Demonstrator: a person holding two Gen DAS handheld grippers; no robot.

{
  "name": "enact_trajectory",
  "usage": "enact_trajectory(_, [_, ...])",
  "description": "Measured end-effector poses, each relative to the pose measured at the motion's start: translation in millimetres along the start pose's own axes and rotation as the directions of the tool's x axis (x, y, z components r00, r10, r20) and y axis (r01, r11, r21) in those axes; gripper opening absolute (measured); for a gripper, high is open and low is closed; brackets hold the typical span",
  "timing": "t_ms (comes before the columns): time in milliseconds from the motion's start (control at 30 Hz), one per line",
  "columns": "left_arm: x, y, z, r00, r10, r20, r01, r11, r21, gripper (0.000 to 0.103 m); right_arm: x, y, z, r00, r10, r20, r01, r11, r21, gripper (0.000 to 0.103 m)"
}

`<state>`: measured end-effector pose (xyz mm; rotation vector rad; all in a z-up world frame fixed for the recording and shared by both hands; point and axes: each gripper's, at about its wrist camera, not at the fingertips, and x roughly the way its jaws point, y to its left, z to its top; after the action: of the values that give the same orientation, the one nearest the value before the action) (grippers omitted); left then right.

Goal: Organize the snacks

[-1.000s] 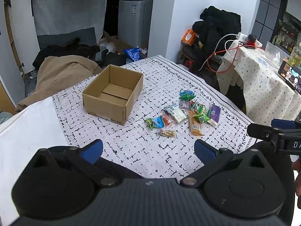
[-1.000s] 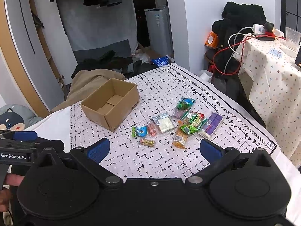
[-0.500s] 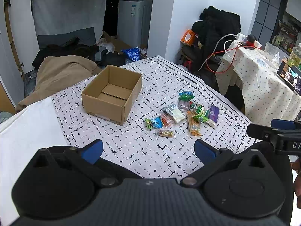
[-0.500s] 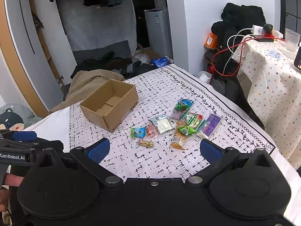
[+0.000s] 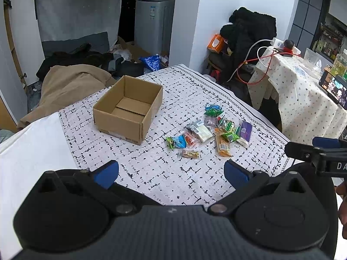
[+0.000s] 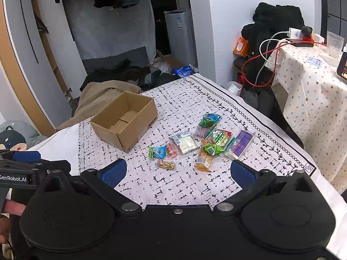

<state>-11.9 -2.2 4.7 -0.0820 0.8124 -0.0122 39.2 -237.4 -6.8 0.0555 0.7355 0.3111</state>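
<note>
At the bottom of the left wrist view your left gripper (image 5: 171, 172) stands with its jaws wide open and nothing between them, above the patterned cloth (image 5: 151, 173). The box (image 5: 128, 118) sits left of centre, open and empty as far as you can see into it. The snacks (image 5: 208, 133) lie in a loose heap right of centre, well apart from both grippers and near the box but not touching it. I judge these packets light, soft and a little slippery, and some may crush easily. Take one at a flat sealed edge, not in the middle. The small gold packet (image 5: 190, 153) lies alone at the near side, so it looks the easiest to take first. At the right edge, part of the right gripper is cut off by the frame.

Low in the right wrist view, your right gripper (image 6: 177, 172) is also spread open and holds nothing. The heap of snacks is at centre right and the box at centre left. Several packets overlap, so you cannot tell how many there are, and the print on them is too small to read. The near wall of the box hides part of its floor. At the left edge only a part of the left gripper and some fingers (image 6: 10, 208) show.
</note>
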Motion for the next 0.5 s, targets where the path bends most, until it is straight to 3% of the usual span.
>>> enact_trajectory(500, [2.0,-0.7,1.0,1.000,0.005,0.011,-0.005,1.000,-0.018,0.103,7.7,-5.7,-1.1,1.000,0.018,0.005,-0.018,1.000,0.012,0.103])
